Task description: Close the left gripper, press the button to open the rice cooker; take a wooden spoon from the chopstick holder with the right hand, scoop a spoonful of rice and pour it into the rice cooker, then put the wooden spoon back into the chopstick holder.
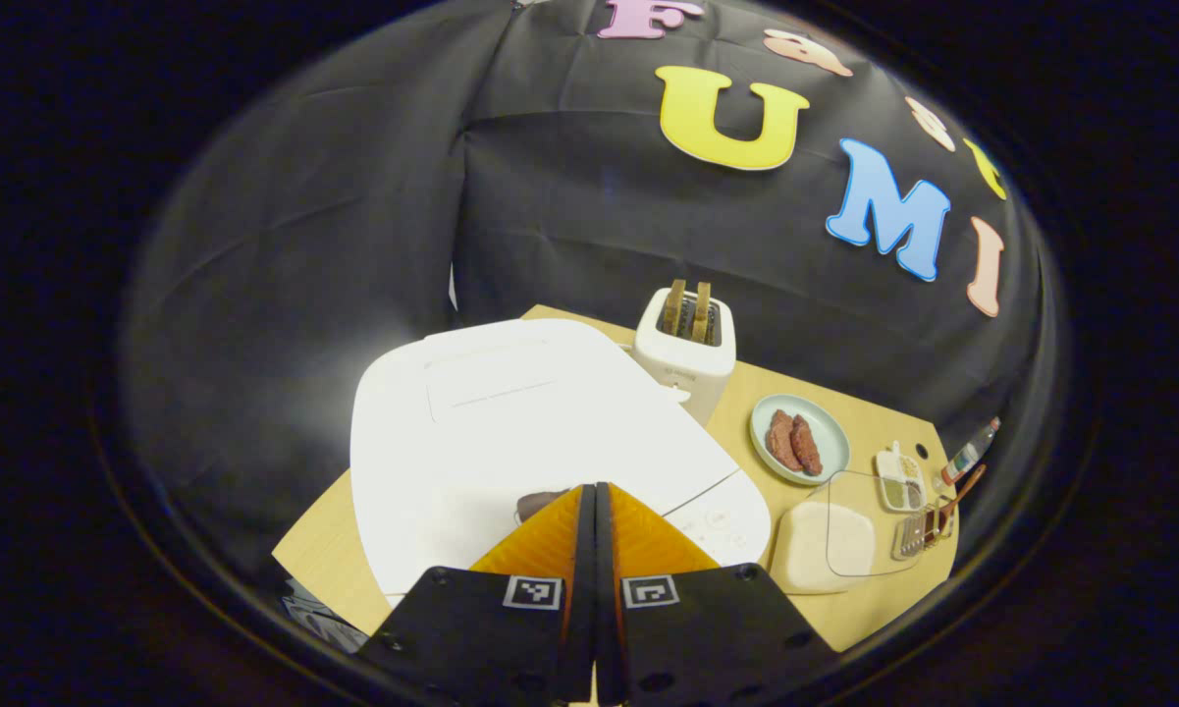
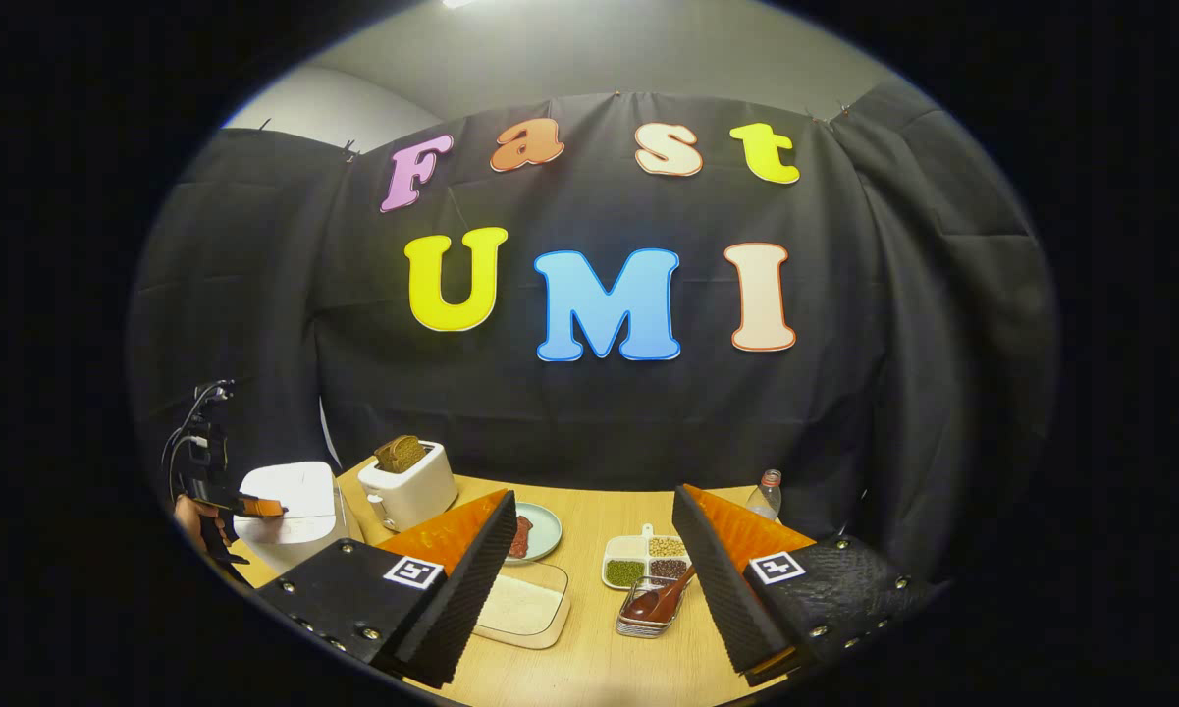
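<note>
The white rice cooker [image 1: 510, 422] stands with its lid down. My left gripper [image 1: 594, 488] is shut with nothing in it, and its tips hang right beside the dark button [image 1: 535, 505] at the lid's front; I cannot tell whether they touch it. The right gripper view shows the rice cooker [image 2: 294, 511] at the far left, with the left gripper [image 2: 257, 508] over it in a hand [image 2: 196, 522]. My right gripper [image 2: 594, 501] is open and empty above the table. A wooden spoon [image 2: 660, 597] lies in the chopstick holder [image 2: 638, 621]. A clear box of rice [image 2: 522, 606] sits left of the holder.
A white toaster [image 2: 407, 486] with bread stands behind the cooker. A plate of meat [image 2: 538, 530], a divided dish of beans [image 2: 648, 560] and a bottle [image 2: 766, 494] sit on the wooden table [image 2: 589, 648]. The left gripper view has the rice box [image 1: 834, 545] and holder [image 1: 928, 525] at right.
</note>
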`<state>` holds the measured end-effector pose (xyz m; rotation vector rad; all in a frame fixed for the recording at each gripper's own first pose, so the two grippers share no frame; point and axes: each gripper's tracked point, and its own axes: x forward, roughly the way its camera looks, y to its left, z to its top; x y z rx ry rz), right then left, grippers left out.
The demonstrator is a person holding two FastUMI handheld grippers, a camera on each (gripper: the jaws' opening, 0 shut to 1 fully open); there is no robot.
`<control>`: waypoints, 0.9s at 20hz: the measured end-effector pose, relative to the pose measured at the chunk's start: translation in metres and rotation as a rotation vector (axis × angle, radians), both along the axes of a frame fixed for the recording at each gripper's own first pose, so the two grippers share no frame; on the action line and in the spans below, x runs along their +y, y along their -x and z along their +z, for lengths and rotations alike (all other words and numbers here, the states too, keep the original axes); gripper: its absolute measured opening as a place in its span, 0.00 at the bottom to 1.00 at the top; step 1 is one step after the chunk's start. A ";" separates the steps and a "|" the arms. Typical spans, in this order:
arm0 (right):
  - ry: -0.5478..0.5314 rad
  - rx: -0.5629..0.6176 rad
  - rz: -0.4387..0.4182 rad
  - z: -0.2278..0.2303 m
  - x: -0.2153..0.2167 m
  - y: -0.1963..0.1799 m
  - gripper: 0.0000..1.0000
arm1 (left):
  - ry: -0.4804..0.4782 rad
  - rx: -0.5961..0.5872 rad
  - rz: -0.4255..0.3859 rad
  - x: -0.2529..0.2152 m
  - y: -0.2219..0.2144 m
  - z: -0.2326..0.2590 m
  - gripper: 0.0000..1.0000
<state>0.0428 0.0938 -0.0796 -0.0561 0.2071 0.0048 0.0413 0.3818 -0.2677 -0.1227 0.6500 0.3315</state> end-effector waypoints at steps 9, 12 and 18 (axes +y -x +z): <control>-0.010 -0.010 0.038 0.000 0.010 -0.007 0.97 | -0.096 -0.341 0.057 -0.006 -0.006 0.122 0.54; -0.022 -0.019 0.042 0.003 0.010 -0.009 0.98 | -0.171 -0.438 0.033 -0.022 -0.005 0.176 0.89; -0.028 -0.042 0.037 0.005 -0.001 -0.012 0.97 | -0.166 -0.555 -0.069 -0.096 0.009 0.218 0.89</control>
